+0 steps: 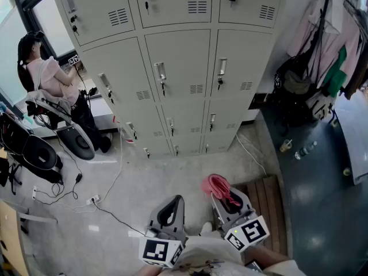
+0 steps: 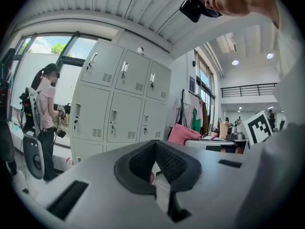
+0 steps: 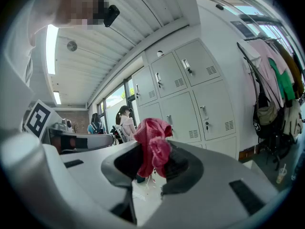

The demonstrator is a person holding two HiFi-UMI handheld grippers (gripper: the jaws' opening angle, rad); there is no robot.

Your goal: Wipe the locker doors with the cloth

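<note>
Cloth, pink and bunched, sits clenched in the jaws of the right gripper at five o'clock; left gripper jaws closed, empty. Locker doors stand well off at twelve: better to step close, press flat, sweep in overlapping passes.

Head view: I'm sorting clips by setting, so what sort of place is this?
Likely a workplace locker area: a bank of pale grey metal lockers, hanging jackets and a black bag, and black office chairs.

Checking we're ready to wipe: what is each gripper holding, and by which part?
Right gripper is shut on the pink cloth, pinching its lower end; left gripper, jaws together, holds nothing.
</note>
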